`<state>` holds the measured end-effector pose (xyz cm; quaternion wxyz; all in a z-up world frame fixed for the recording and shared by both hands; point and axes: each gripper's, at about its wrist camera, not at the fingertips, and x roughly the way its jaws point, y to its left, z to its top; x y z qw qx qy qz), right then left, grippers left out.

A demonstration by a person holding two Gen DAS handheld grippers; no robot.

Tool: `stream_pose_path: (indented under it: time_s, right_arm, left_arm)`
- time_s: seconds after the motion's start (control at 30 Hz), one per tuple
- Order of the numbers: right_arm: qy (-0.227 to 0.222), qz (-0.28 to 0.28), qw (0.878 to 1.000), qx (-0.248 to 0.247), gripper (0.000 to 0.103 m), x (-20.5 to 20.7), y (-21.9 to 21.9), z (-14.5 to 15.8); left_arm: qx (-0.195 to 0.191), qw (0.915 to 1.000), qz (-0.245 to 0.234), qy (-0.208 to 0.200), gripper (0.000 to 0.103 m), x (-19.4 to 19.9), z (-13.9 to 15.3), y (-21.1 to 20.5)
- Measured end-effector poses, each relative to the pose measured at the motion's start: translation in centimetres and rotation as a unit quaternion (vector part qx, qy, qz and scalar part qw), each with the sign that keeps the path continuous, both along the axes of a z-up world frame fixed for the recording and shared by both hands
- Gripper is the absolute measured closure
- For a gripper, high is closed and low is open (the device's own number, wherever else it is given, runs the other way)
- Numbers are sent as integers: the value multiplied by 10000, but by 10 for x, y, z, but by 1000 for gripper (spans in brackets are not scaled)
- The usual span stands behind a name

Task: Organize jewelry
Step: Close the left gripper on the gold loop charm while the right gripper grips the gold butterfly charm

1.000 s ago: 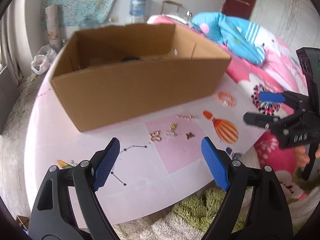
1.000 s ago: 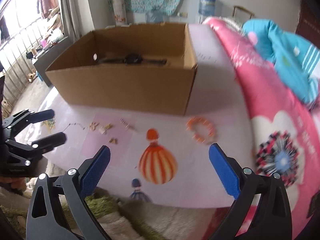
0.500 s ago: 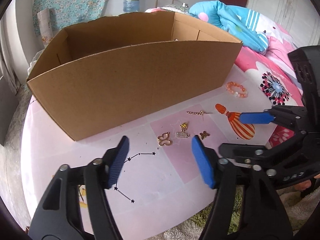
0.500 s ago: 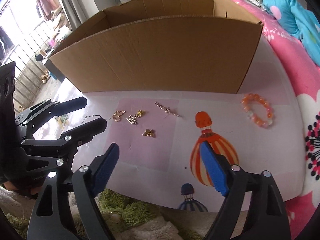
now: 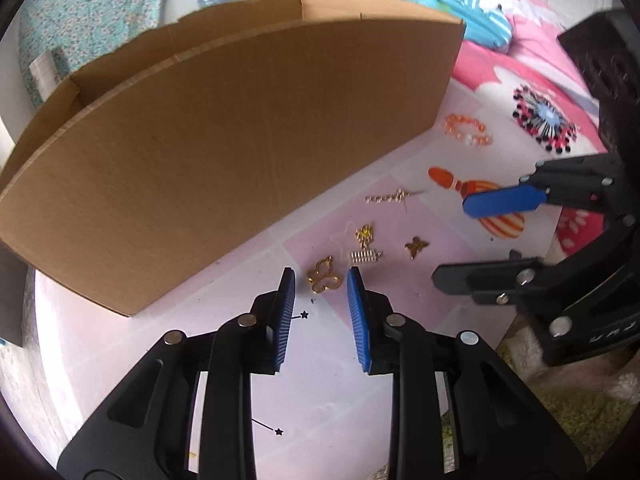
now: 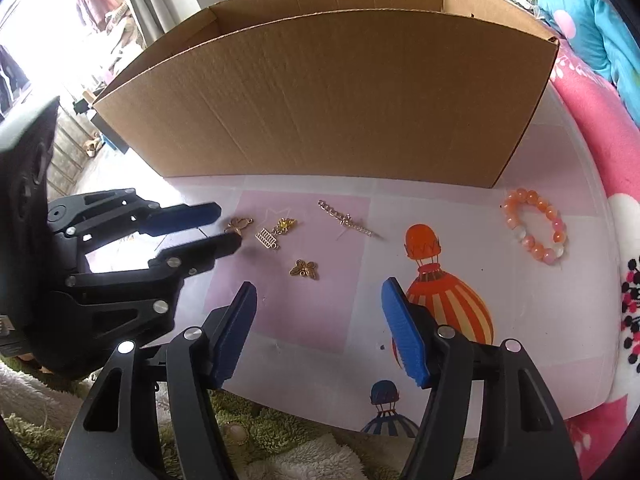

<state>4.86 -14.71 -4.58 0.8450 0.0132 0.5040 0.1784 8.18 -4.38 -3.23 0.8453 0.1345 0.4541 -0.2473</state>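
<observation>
Several small gold charms lie on the pink mat in front of a cardboard box [image 5: 240, 140]. My left gripper [image 5: 320, 280] points down at a gold butterfly-outline charm [image 5: 325, 278]. The charm lies between the blue fingertips; the jaws are closing and the pads stand apart from it. My right gripper [image 6: 320, 290] is closing too, with nothing between its jaws. A small solid butterfly charm [image 6: 305, 269] lies just ahead of its tips. The right wrist view shows the left gripper [image 6: 224, 227] straddling the outline charm [image 6: 239, 225].
A short gold chain [image 6: 348, 220], a flower charm with a coil piece [image 6: 276, 232] and an orange bead bracelet [image 6: 536, 232] lie on the mat. The box [image 6: 340, 92] walls off the back. A pink bedspread [image 6: 600, 128] is at the right and a green rug [image 6: 260, 432] lies below the table edge.
Both grippers have come down and forward toward the charms, and their jaws have narrowed. The left fingertips now flank the butterfly-outline charm.
</observation>
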Motion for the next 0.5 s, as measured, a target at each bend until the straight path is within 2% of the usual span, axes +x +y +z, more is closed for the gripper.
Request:
stream_pose_path:
  time_s: [0.17, 0.33, 0.5]
  right_arm:
    - [9, -43, 10000, 17, 45, 2, 0, 0]
    - [40, -93, 9999, 85, 46, 2, -18, -1]
    - [12, -121, 9999, 92, 46, -1, -22, 0]
  left_arm:
    - [52, 10000, -54, -50, 80, 0, 1, 1]
    - [62, 9999, -56, -77, 90, 2, 1, 0]
    - [54, 9999, -47, -103, 90, 2, 0, 0]
